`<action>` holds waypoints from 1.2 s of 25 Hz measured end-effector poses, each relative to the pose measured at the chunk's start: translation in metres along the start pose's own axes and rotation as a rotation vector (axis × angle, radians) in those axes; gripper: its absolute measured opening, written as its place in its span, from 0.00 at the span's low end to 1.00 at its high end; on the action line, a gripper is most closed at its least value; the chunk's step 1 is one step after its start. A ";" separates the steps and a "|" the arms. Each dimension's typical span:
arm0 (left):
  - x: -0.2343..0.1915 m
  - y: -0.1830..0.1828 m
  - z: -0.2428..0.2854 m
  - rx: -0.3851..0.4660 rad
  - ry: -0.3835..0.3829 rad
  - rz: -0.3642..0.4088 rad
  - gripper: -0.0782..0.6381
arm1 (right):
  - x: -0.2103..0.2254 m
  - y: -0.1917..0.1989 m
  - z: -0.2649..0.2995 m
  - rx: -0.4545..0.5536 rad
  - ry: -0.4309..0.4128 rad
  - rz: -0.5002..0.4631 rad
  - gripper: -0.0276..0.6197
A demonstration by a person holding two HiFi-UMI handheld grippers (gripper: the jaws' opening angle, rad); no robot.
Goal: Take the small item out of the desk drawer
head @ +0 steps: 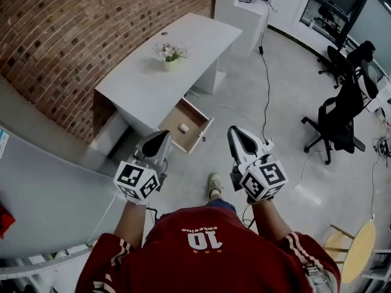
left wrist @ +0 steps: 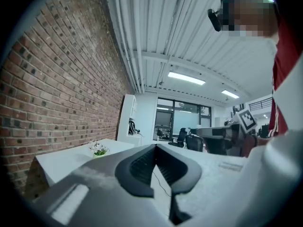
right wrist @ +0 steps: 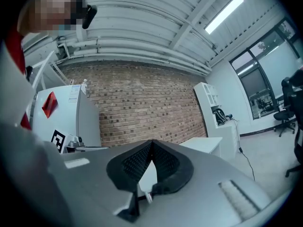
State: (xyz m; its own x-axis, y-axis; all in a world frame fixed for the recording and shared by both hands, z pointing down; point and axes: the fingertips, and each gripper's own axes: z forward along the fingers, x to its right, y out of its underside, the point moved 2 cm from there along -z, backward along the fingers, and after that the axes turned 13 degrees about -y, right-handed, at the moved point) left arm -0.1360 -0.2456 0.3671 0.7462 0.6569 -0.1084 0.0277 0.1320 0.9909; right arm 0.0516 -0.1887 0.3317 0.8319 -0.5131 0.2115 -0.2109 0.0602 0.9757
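Small white block-like item (head: pixel 182 127) lies inside open wood-lined desk drawer (head: pixel 203 133), near its middle, untouched. Left gripper (head: pixel 164 134): grey jaws pressed together, nothing between them; held level, just left of drawer's near corner, apart from item. Right gripper (head: pixel 234 130): jaws likewise closed tip to tip, empty, above floor just right of drawer. Drawer pulled out from long white desk (head: pixel 134 84). Small potted plant with pale flowers (head: pixel 169 56) on desktop. Red brick wall (head: pixel 73 29) behind desk. Black office chair (head: pixel 335 122) well apart, far right.
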 end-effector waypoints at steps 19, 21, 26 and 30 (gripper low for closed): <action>-0.005 0.009 0.087 -0.043 0.061 0.210 0.48 | 0.063 0.014 0.035 -0.017 0.001 0.084 0.04; -0.007 0.013 0.093 -0.047 0.057 0.213 0.48 | 0.067 0.016 0.036 -0.028 0.004 0.084 0.04; -0.013 0.038 0.107 -0.101 0.059 0.230 0.48 | 0.073 0.022 0.038 -0.050 0.014 0.073 0.04; -0.018 0.071 0.121 -0.165 0.066 0.252 0.48 | 0.084 0.031 0.043 -0.075 0.014 0.083 0.04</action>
State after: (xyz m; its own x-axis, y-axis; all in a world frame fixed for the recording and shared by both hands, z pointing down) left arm -0.0671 -0.3377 0.4495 0.6710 0.7301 0.1291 -0.2657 0.0742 0.9612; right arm 0.0924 -0.2668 0.3773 0.8204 -0.4917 0.2917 -0.2404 0.1663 0.9563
